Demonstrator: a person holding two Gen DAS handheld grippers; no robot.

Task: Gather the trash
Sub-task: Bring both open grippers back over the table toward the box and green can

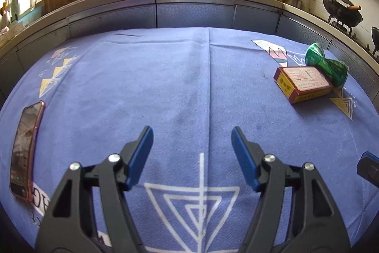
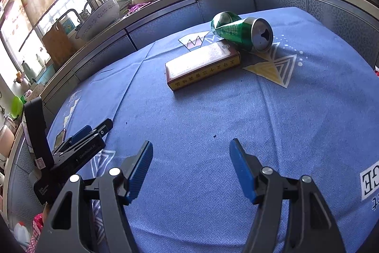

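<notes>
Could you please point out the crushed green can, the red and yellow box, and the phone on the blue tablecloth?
crushed green can [image 2: 239, 32], right wrist view, on its dented side.
red and yellow box [image 2: 201, 58], right wrist view, on its printed top face.
phone [image 1: 24, 146], left wrist view, on its screen.

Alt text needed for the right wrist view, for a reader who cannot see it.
The right gripper hovers with jaws open over a blue tablecloth, empty. Ahead lie a red box and, just behind it, a crushed green can on its side. The left gripper shows at left.
</notes>
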